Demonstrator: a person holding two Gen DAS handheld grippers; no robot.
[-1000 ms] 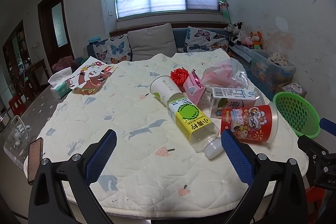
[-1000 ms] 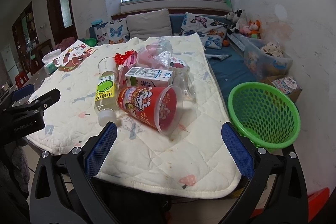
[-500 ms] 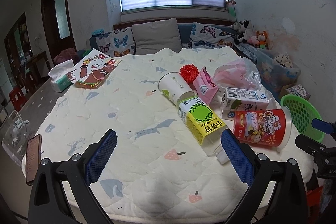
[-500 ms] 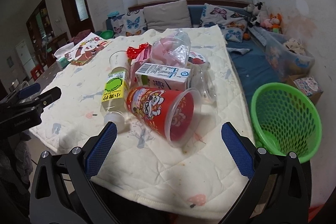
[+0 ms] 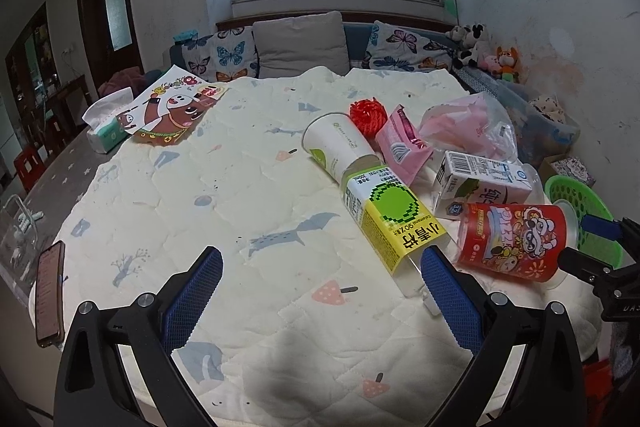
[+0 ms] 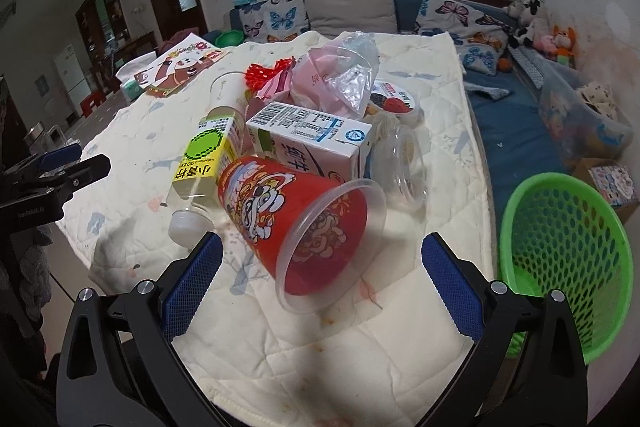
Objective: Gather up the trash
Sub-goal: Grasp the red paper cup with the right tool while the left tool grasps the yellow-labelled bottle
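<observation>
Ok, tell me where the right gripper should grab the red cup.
Grip the red cup across its body, just behind the rim. It lies on its side, mouth facing the right gripper, whose open jaws already straddle it. Come straight in from the table edge, one finger each side.

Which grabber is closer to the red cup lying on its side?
Right. The right gripper sits open just before the red cup's mouth; the left gripper is beside the bottle, farther off.

Left wrist: near counter [image 5: 168, 187] edge, faces window
Right wrist: close, from the right
Shared: red cup [image 5: 514, 241] [image 6: 304, 227]
</observation>
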